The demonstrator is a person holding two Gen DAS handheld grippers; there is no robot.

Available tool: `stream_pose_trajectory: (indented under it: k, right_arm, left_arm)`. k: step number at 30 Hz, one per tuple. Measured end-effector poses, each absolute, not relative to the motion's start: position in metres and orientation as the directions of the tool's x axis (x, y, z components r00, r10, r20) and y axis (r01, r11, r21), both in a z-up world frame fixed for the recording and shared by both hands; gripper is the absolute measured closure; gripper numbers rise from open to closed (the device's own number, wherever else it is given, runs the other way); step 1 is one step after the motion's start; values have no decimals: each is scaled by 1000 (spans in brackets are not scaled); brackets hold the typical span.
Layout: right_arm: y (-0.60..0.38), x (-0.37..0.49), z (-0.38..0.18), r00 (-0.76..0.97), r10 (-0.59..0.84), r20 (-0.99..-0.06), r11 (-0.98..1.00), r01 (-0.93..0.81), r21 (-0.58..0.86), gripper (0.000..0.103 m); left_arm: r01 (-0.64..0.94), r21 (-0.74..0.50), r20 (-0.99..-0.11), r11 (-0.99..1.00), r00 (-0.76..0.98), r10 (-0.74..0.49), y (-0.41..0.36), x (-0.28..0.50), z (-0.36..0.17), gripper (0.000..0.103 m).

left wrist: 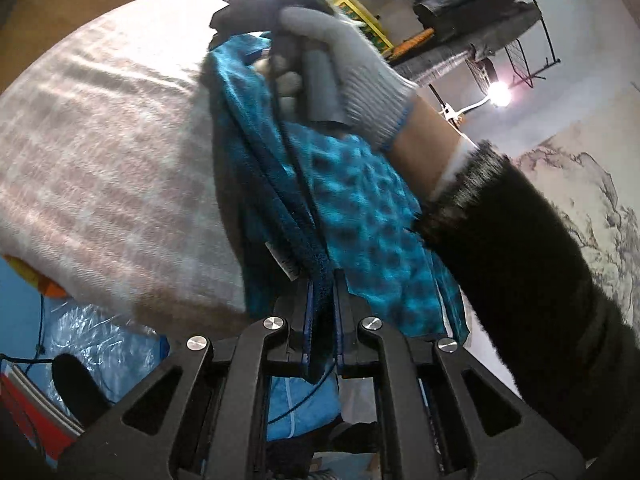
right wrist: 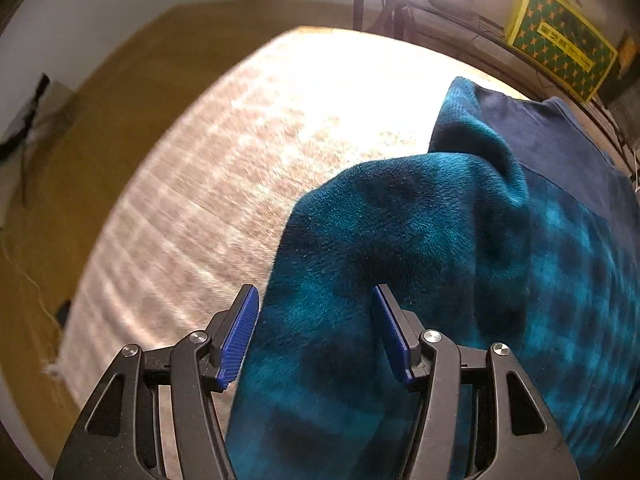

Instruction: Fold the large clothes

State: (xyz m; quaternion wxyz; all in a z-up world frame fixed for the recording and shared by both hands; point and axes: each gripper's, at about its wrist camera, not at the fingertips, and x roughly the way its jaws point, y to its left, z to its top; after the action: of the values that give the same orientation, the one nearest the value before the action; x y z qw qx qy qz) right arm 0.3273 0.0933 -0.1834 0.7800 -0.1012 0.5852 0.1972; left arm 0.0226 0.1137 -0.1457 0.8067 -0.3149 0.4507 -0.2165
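Observation:
A teal and dark blue plaid fleece garment [left wrist: 360,208] hangs over a pale checked cloth-covered surface [left wrist: 100,152]. My left gripper [left wrist: 323,280] is shut on a dark blue hem of the garment. In the left wrist view a gloved hand [left wrist: 344,60] holds the other gripper's handle above the fleece. In the right wrist view the same garment [right wrist: 420,240] fills the right half, with a navy panel [right wrist: 560,140] at its top. My right gripper [right wrist: 316,296] stands wide, its blue pads [right wrist: 240,336] on either side of a thick fold of fleece that lies between them.
The checked surface [right wrist: 240,168] sits on a brown floor [right wrist: 100,120]. A yellow patterned box [right wrist: 560,48] and a metal rack [left wrist: 500,12] with stacked cloths stand behind. Clear plastic bags [left wrist: 100,348] and a red item [left wrist: 28,412] lie beside the surface.

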Motion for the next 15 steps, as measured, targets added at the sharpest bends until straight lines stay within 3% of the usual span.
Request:
stream_pose_trajectory:
  k: [7, 10, 12, 13, 14, 15]
  right_arm:
    - [114, 322, -203, 254, 22, -967, 854, -507, -113, 45]
    - [112, 318, -203, 268, 23, -963, 842, -524, -125, 48]
    - [106, 318, -201, 283, 21, -959, 843, -521, -135, 64]
    - [101, 319, -199, 298, 6, -955, 846, -510, -154, 83]
    - [96, 321, -198, 301, 3, -953, 852, -500, -155, 94]
    - [87, 323, -196, 289, 38, -957, 862, -494, -115, 94]
  left_arm:
    - [86, -694, -592, 715, 497, -635, 104, 27, -137, 98]
    - [99, -684, -597, 723, 493, -633, 97, 30, -135, 98]
    - [106, -678, -601, 727, 490, -632, 95, 28, -135, 98]
    - [107, -678, -602, 728, 488, -632, 93, 30, -135, 98]
    - [111, -676, -602, 728, 487, -633, 91, 31, -134, 98]
    - [119, -673, -602, 730, 485, -635, 88, 30, -133, 98]
